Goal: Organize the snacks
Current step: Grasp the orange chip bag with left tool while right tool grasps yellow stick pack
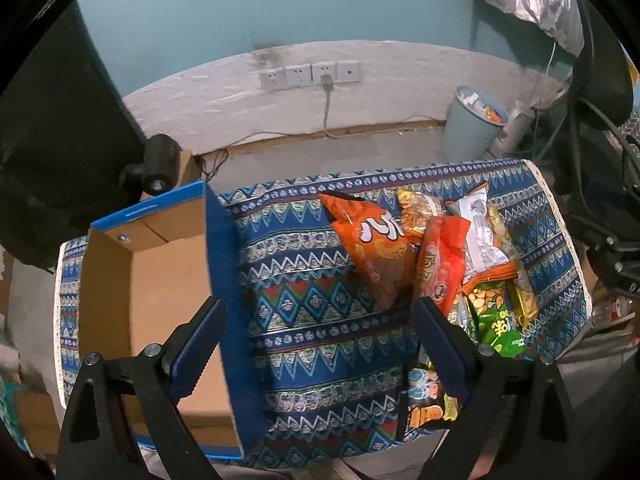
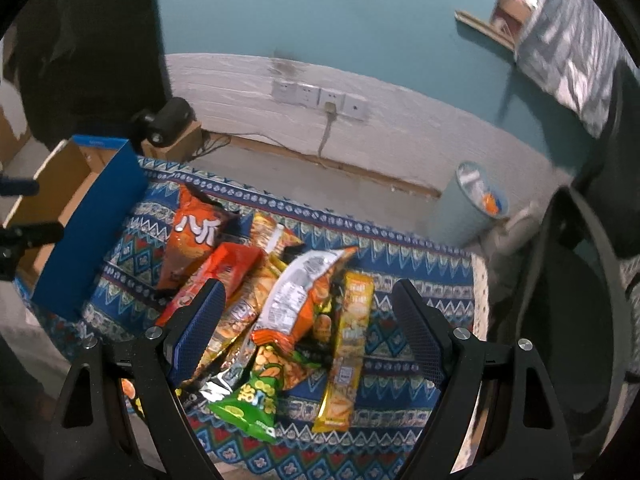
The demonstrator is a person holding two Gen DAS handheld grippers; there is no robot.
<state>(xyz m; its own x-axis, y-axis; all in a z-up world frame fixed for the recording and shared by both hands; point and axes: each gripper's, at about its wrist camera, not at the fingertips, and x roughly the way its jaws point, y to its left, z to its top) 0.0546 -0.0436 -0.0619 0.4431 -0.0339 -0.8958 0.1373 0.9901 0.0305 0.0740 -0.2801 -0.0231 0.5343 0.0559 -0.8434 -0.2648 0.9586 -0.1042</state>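
A pile of snack bags lies on the patterned blue cloth [image 1: 320, 320]. It includes an orange chip bag [image 1: 374, 248] [image 2: 196, 240], a red bag [image 1: 438, 268] [image 2: 224, 272], a silver-and-orange bag [image 2: 296, 300], a green bag [image 2: 252, 400] [image 1: 498, 328] and a long yellow bag [image 2: 348, 352]. An open cardboard box [image 1: 168, 304] with blue outer walls [image 2: 92, 232] stands at the cloth's left. My left gripper [image 1: 320, 328] is open and empty between box and pile. My right gripper [image 2: 308, 316] is open and empty above the pile.
A pale blue waste bin [image 1: 472, 128] [image 2: 468, 204] stands on the floor by the wall. Wall sockets with a plugged cable [image 1: 310, 76] are behind. A black camera [image 1: 158, 164] sits behind the box. A black chair [image 2: 580, 300] is at the right.
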